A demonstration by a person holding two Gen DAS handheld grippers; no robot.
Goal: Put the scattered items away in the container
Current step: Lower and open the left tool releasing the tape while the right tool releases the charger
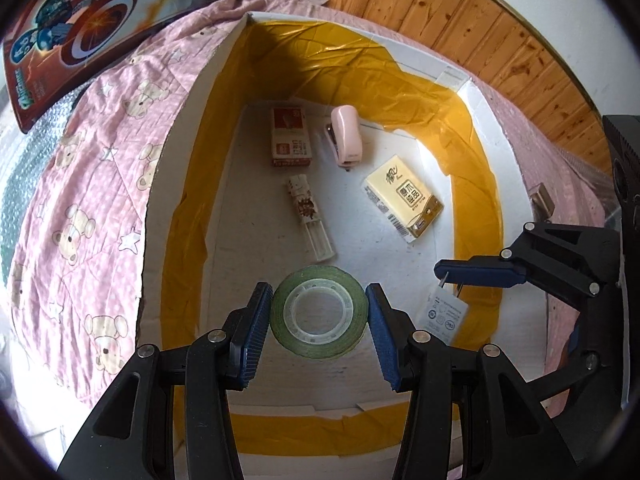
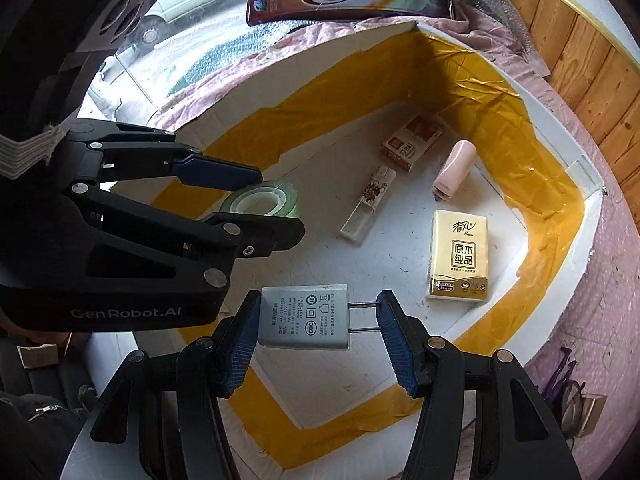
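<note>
My left gripper (image 1: 319, 314) is shut on a green tape roll (image 1: 320, 280), holding it flat above the floor of the white foam box (image 1: 484, 120) lined with yellow tape. In the right wrist view, my right gripper (image 2: 320, 320) is shut on a grey charger plug (image 2: 304, 316), one pad on its body and the other on its prong tips, also over the box. In this same view the left gripper (image 2: 280, 205) carries the tape roll (image 2: 256, 202) at the left. The right gripper (image 1: 450, 304) and charger (image 1: 442, 318) show at the lower right of the left wrist view.
On the box floor lie a red-white carton (image 1: 291, 138), a pink stapler (image 1: 346, 136), a yellow tissue pack (image 1: 404, 200) and a patterned stick (image 1: 310, 216). A pink bear-print quilt (image 1: 80, 200) surrounds the box. A toy package (image 1: 80, 28) and wood panelling (image 1: 440, 12) are behind.
</note>
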